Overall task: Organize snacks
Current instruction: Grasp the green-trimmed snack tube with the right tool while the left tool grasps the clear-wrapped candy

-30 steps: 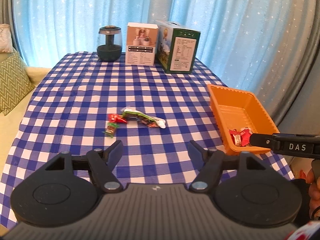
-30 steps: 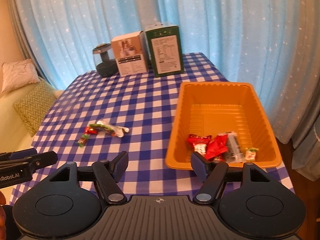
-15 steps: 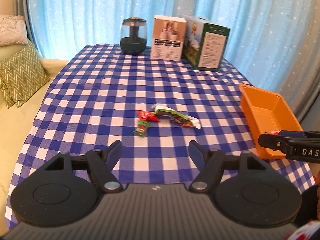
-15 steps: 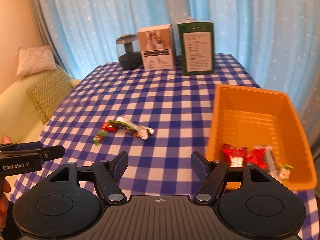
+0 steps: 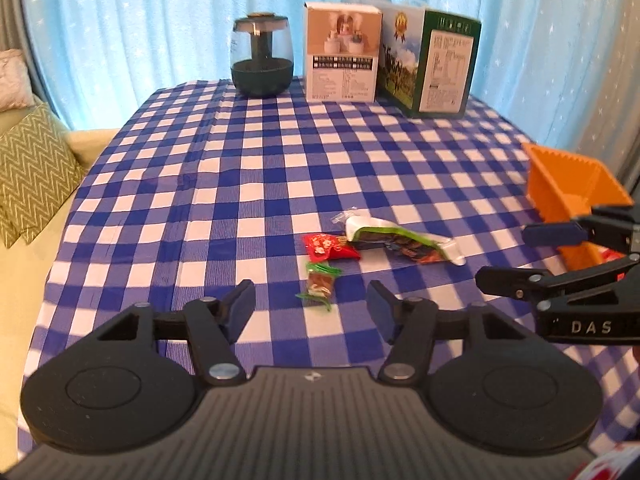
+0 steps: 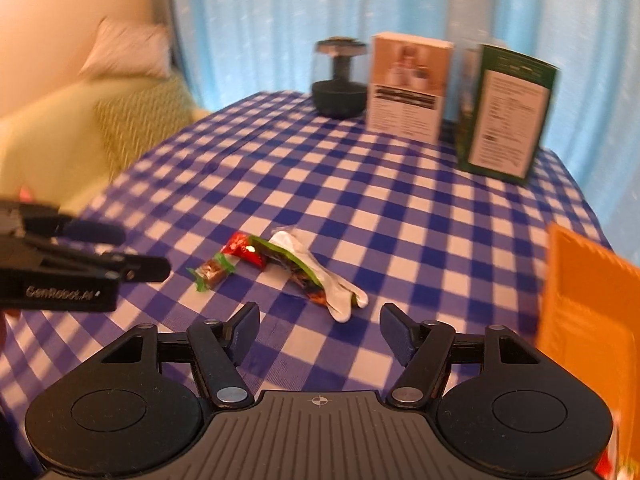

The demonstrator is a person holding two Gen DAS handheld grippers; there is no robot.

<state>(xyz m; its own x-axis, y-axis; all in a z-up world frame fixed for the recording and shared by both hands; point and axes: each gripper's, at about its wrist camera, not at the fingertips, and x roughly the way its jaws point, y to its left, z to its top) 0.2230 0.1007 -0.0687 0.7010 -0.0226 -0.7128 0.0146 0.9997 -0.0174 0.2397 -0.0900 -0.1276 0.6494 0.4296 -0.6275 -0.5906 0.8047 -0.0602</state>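
Three snacks, a small candy, a red pack and a long green pack, lie on the table, not yet in the orange bin, while the left gripper and right gripper come closing, both empty.

Blue-and-white checked tablecloth covers table. At far edge, in row: dark round jar with clear dome, white-and-tan box just beside it, green box touching or nearly touching that. Pale blue starred curtain behind. Green zigzag cushion at left on yellowish seat, probably sofa; pale cushion beyond, blurred.
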